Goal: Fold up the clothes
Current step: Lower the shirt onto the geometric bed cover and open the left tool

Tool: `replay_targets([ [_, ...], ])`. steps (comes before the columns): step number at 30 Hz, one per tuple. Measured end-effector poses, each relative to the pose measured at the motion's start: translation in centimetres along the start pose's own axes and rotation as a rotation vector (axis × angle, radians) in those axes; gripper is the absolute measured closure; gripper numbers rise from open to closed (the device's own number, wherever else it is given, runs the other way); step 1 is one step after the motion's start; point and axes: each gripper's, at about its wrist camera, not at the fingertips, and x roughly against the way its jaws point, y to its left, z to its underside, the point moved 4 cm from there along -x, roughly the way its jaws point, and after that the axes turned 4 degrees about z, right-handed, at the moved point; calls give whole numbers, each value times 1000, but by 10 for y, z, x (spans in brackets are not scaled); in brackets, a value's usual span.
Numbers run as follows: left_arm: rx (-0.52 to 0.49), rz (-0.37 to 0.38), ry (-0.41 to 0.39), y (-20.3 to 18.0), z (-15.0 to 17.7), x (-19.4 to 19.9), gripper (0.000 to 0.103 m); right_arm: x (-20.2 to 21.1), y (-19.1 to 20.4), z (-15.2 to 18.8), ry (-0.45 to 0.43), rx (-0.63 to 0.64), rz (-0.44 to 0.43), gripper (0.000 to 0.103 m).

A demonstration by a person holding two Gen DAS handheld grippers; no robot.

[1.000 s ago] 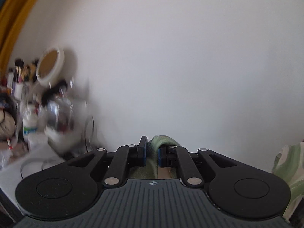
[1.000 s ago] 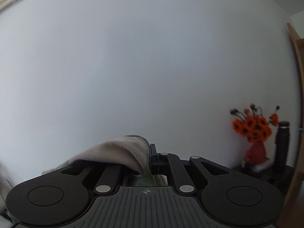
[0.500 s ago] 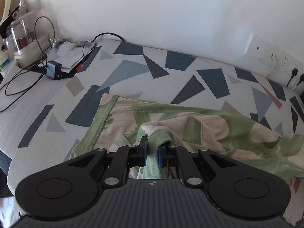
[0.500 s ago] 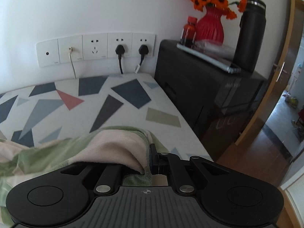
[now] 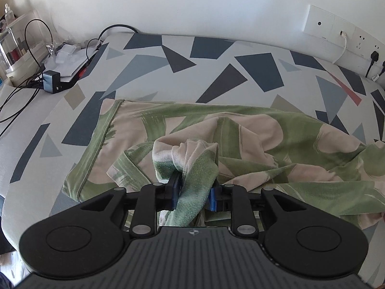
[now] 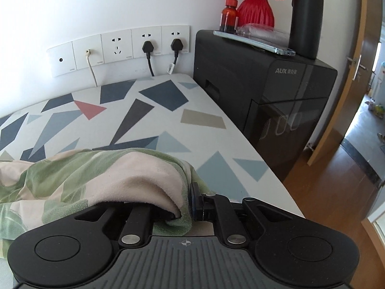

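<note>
A green and beige leaf-print cloth lies crumpled on the bed with the geometric-print sheet. My left gripper is shut on a bunched fold of the cloth, just above the cloth's near part. My right gripper is shut on another edge of the same cloth, which drapes over its left finger and hides it. The cloth's far left corner lies flat on the sheet.
A white desk with cables, a charger and clutter stands left of the bed. A black AUX appliance at the bed's right carries a red vase, a bottle and a black flask. Wall sockets sit behind the bed. A door opens at the far right.
Both grippers have swung down from facing the wall to facing the bed, lowering the cloth onto the sheet. Both still hold the cloth.
</note>
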Motion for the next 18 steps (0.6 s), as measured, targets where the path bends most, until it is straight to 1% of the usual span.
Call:
replay_targets([
  [5, -26, -17, 15, -6, 7, -4, 73, 1, 2, 2, 14, 7, -4, 93],
  [7, -37, -24, 21, -9, 10, -6, 67, 0, 4, 2, 20, 20, -6, 91],
  [8, -42, -28, 24, -10, 11, -7, 65, 0, 5, 2, 21, 27, -5, 91],
  [10, -52, -35, 29, -12, 14, -9, 57, 0, 6, 2, 23, 39, 1, 90],
  [11, -60, -42, 34, -14, 16, -10, 54, 0, 6, 3, 26, 45, 9, 87],
  [12, -68, -51, 38, -15, 18, -11, 48, 0, 7, 3, 25, 49, 20, 85],
  [13, -75, -61, 42, -16, 20, -13, 44, 0, 7, 4, 23, 53, 31, 80],
  [14, -81, -71, 45, -18, 22, -14, 43, 1, 7, 5, 18, 49, 38, 72],
  [15, -88, -81, 49, -19, 24, -16, 40, 3, 7, 5, 12, 41, 39, 68],
  [16, -95, -90, 53, -20, 26, -18, 38, 6, 7, 5, 7, 29, 35, 56],
  [17, -100, -98, 57, -22, 28, -19, 36, 9, 7, 5, 2, 18, 31, 38],
  [18, -106, -105, 61, -23, 30, -21, 33, 13, 7, 5, -8, 7, 31, 27],
])
